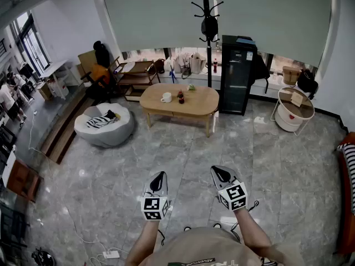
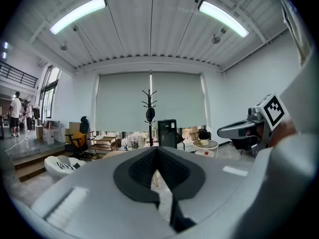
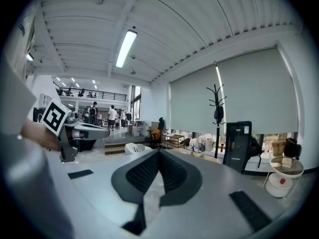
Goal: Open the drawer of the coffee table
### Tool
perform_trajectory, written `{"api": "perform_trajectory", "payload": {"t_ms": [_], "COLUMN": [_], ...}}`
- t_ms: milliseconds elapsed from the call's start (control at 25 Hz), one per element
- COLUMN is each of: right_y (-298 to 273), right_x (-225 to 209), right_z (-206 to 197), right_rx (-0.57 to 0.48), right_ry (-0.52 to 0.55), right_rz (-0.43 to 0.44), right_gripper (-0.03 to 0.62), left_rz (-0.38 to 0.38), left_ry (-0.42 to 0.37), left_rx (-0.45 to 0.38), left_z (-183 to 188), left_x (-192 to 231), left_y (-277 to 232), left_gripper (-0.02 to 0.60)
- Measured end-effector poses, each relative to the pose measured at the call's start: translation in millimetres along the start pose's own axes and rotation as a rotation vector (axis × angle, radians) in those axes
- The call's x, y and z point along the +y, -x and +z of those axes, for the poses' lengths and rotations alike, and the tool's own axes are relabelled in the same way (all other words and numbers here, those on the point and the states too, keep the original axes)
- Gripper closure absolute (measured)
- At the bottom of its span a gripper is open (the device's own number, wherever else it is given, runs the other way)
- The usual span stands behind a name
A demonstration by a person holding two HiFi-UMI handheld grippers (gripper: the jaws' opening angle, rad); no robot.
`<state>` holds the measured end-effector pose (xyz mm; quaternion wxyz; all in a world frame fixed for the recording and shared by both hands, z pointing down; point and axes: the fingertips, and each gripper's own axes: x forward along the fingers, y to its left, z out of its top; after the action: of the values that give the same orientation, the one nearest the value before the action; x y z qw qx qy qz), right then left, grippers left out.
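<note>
The wooden coffee table (image 1: 194, 103) stands several steps ahead on the grey tiled floor, with a white mug (image 1: 166, 97), a small dark bottle (image 1: 180, 96) and a little plant (image 1: 191, 87) on top. Its front panel (image 1: 176, 114) faces me; I cannot make out a drawer handle at this distance. My left gripper (image 1: 159, 176) (image 2: 155, 151) and right gripper (image 1: 217, 170) (image 3: 158, 153) are held side by side low in front of the body, far from the table. Both are shut with nothing between the jaws.
A white beanbag (image 1: 104, 123) lies left of the table. Behind it stand a black cabinet (image 1: 237, 73), a coat stand (image 1: 209, 26) and a low shelf (image 1: 136, 73). A round white side table (image 1: 294, 108) is at right. Cables (image 1: 105, 254) trail on the floor near my feet.
</note>
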<state>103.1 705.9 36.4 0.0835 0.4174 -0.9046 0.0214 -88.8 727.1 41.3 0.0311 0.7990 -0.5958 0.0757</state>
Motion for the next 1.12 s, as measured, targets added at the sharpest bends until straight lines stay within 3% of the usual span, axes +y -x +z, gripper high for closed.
{"api": "perform_trajectory", "payload": {"t_ms": [320, 560, 800, 1120], "right_y": [-15.7, -26.2, -45.5, -98.1], "right_x": [9.0, 17.1, 18.8, -18.6], "right_z": [8.5, 9.6, -14.5, -46.5], "right_rx": [0.009, 0.003, 0.067, 0.129], "right_ry": [0.006, -0.012, -0.017, -0.061], "right_rz": [-0.002, -0.023, -0.049, -0.04], "right_gripper": [0.589, 0.589, 0.589, 0.589], "left_rz": [0.012, -0.028, -0.049, -0.03], "left_ry": [-0.003, -0.004, 0.019, 0.029], "left_rx": [-0.025, -0.019, 0.024, 0.074], "left_z": [2.7, -2.7, -26.6, -44.8], "left_x": [20.0, 31.5, 45.7, 76.7], "left_y": [-3.0, -1.7, -9.6, -60.1], "left_gripper": [0.588, 0.588, 0.588, 0.588]}}
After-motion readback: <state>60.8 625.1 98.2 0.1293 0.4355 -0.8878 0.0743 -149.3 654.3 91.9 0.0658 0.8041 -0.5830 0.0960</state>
